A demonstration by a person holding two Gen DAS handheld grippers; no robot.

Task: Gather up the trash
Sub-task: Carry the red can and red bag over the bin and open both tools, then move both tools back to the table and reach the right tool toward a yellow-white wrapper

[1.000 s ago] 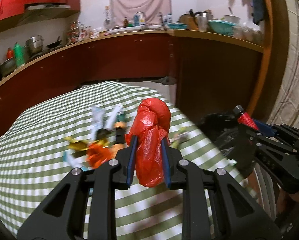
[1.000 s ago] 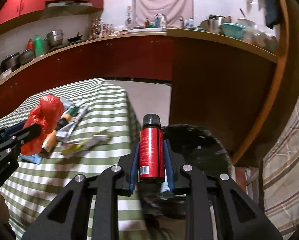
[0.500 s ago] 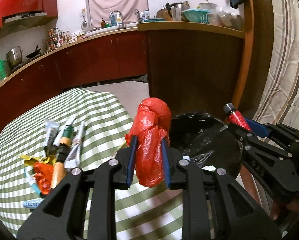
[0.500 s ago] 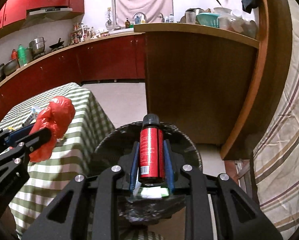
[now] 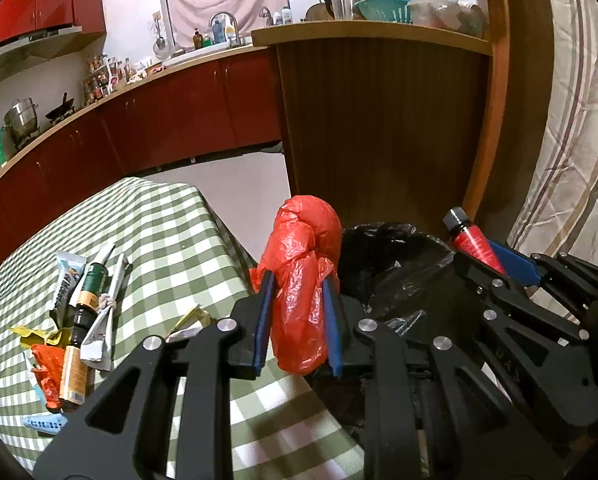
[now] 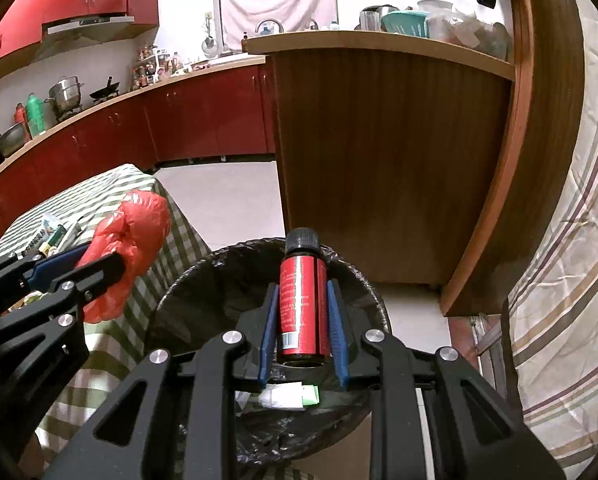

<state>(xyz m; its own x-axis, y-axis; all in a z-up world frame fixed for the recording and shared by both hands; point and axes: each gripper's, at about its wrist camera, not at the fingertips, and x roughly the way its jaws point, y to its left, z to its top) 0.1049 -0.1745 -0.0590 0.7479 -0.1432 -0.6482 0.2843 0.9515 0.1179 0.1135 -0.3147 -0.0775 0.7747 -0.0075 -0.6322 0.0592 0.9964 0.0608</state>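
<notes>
My left gripper [image 5: 297, 284] is shut on a crumpled red plastic bag [image 5: 303, 264], held above the table's right edge beside the bin; the bag also shows in the right wrist view [image 6: 131, 236]. My right gripper [image 6: 303, 304] is shut on a red bottle with a black cap [image 6: 302, 292], held upright over the black-lined trash bin [image 6: 203, 280]. The bottle also shows in the left wrist view [image 5: 473, 240]. The bin [image 5: 383, 256] stands on the floor right of the table. White and green trash [image 6: 289, 394] lies inside it.
A green checked tablecloth [image 5: 167, 232] covers the table. On it lie a pile of tubes, wrappers and a small brown bottle [image 5: 81, 312]. A wooden counter [image 6: 379, 152] stands behind the bin. A striped curtain [image 6: 559, 280] hangs at right.
Both grippers have swung right, away from the table and toward the bin. The bottle is now over the bin's opening; the red bag has come to the table edge by the bin.
</notes>
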